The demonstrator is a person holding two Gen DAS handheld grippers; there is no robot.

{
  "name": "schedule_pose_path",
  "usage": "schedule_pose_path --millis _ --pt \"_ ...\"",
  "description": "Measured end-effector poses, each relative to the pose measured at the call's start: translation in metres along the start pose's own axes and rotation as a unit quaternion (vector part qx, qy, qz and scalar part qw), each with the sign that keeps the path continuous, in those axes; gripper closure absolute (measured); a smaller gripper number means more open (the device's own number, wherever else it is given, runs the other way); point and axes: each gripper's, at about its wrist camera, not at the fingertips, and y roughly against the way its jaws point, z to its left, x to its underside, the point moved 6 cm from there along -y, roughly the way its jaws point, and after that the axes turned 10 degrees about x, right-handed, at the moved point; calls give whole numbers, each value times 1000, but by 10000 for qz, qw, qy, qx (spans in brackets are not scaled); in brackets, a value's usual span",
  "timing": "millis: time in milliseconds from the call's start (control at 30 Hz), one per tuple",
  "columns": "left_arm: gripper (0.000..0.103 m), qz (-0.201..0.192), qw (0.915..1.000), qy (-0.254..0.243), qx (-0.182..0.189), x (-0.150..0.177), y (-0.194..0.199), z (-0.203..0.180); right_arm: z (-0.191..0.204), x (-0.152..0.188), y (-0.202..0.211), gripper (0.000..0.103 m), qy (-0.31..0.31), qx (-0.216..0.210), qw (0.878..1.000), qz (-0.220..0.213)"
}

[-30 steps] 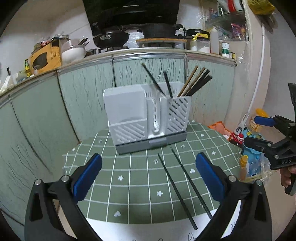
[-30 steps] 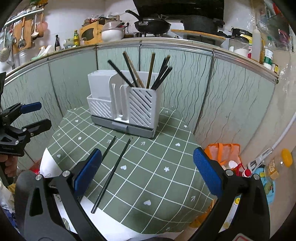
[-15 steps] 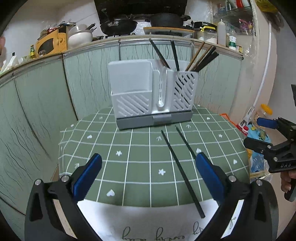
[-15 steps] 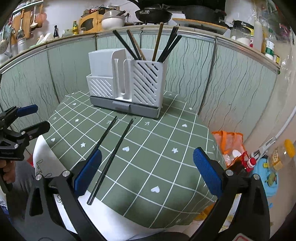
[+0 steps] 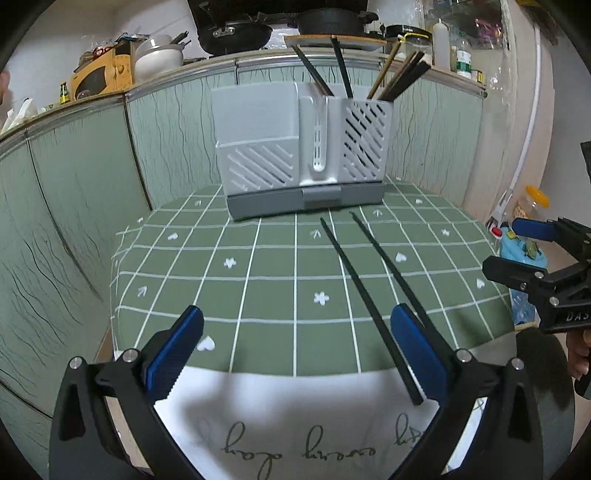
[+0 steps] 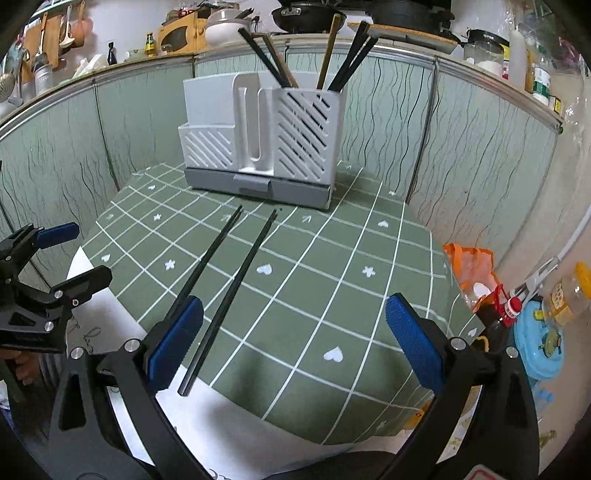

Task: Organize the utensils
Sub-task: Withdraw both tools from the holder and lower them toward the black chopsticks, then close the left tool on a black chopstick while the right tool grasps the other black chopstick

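Toward the back of the green checked tablecloth [image 5: 266,295], a white slotted plastic utensil holder on a grey base [image 5: 303,147], its right compartment holding several dark and wooden chopsticks [image 5: 397,79] leaning outward. In front of it, two long black chopsticks [image 5: 364,295] lying flat, side by side, apart. Left gripper [image 5: 295,343] and right gripper [image 6: 293,338] both spread wide, holding nothing.

Home kitchen, seemingly: pans [image 5: 236,33] on counter [image 5: 258,59], utensil rack [image 5: 303,151].
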Motion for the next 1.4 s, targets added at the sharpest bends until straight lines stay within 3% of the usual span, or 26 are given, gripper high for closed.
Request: schedule_pose_path --millis 533,633,933,1067,1200,1400 --pt "4 126 9998 134 -106 16 -6 10 25 24 -16 8 81 -173 9996 213" --pt "4 143 9996 157 -168 19 -6 16 37 30 -21 13 116 -218 9994 252" --pt "4 167 9986 316 -382 30 4 42 59 42 -35 43 59 -215 9992 331" --pt "4 212 9981 371 -437 36 6 51 57 45 -42 65 -181 -218 9988 400" --pt "4 206 9979 454 -408 38 7 52 50 44 -46 94 -285 -15 9990 339" --pt "4 253 9983 425 -319 39 3 43 47 41 -47 97 -243 41 9989 391"
